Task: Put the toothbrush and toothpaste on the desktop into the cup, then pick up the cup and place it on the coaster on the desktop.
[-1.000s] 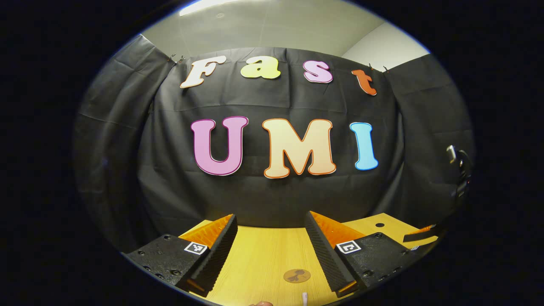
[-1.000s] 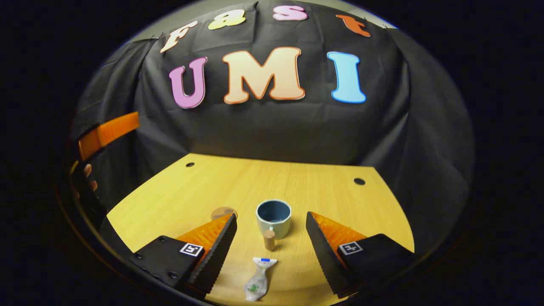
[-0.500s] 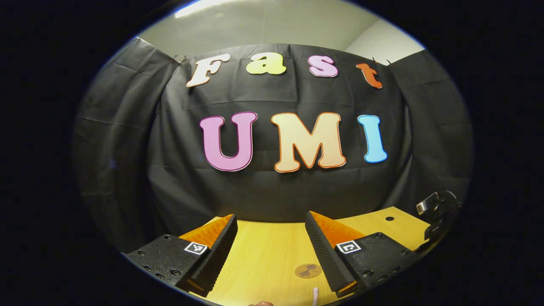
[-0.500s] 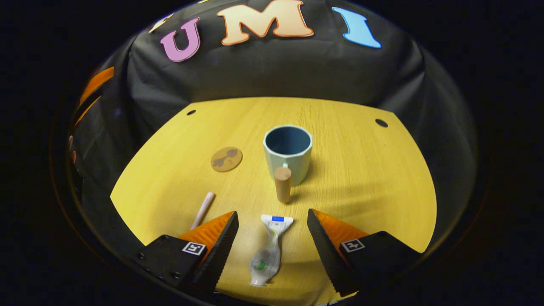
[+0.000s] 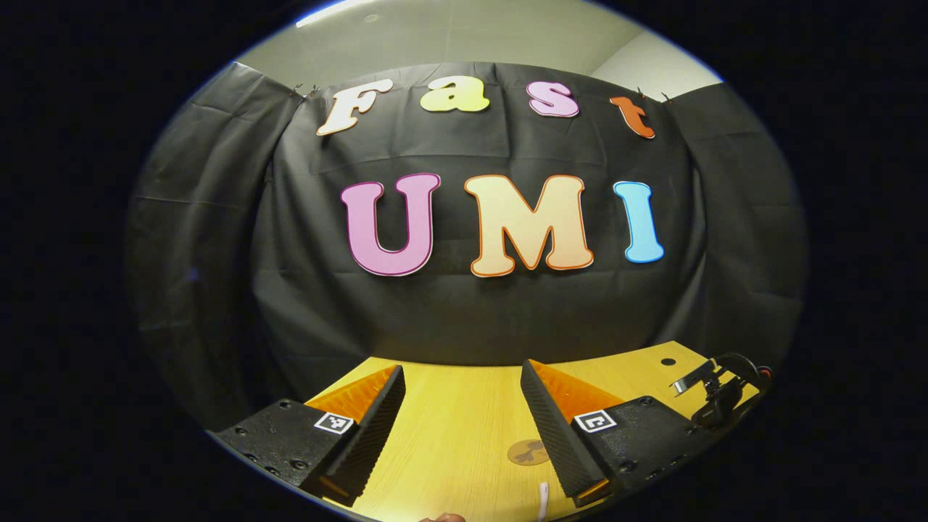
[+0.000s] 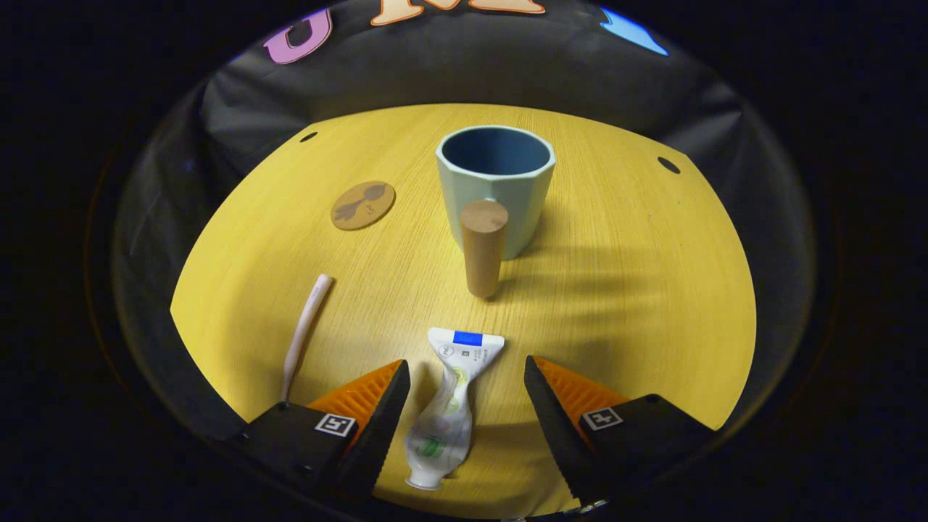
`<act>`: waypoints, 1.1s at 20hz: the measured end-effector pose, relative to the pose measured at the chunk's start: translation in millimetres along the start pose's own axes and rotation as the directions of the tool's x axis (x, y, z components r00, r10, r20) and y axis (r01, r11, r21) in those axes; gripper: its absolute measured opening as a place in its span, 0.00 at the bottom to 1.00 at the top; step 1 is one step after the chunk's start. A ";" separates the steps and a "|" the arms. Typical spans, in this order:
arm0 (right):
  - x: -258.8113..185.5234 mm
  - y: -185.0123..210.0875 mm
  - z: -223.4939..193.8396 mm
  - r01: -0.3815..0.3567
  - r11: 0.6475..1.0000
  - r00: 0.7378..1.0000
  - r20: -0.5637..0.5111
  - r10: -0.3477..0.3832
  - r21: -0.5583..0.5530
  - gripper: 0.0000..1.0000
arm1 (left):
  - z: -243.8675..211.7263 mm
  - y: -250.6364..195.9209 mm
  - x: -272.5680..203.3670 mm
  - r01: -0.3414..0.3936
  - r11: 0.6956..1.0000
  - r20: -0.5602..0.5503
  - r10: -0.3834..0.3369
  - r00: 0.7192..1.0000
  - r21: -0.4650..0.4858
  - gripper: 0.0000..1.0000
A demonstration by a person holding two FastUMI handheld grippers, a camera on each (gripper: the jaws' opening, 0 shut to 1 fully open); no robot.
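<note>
A yellow wood-grain table (image 6: 638,290) is seen, with small dark round holes (image 6: 668,165) set near its far corners. Black cloth (image 5: 464,319) is hung behind and around it as the booth's wall, and a pale ceiling (image 5: 449,36) is visible above the cloth.

Right tongs (image 6: 464,377) spread wide above the toothpaste (image 6: 449,406), tube lying flat on the yellow bench (image 6: 638,290) between the fingers, untouched. Beyond it the cup (image 6: 496,181), wooden handle toward us. Coaster (image 6: 362,205) left of the cup, toothbrush (image 6: 304,330) lying nearer, leftward.
</note>
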State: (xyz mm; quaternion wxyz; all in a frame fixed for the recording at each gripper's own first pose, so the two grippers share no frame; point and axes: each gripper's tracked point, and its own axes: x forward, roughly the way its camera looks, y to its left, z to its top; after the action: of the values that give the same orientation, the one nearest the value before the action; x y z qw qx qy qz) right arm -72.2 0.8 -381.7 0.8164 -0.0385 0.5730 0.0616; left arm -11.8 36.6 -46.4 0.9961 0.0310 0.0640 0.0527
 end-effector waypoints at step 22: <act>10.2 -1.0 -3.9 -0.024 0.994 1.000 -0.019 0.022 -0.108 0.16 | -145.4 -85.2 3.6 0.230 0.970 -0.422 -0.243 0.874 -0.081 0.95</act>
State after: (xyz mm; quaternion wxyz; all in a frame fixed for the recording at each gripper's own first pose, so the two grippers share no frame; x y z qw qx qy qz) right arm -72.3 -0.1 -392.6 0.8070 -0.0766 0.5766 0.1016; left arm -18.7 -39.5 -196.6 0.9568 -0.0037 0.2839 -0.0628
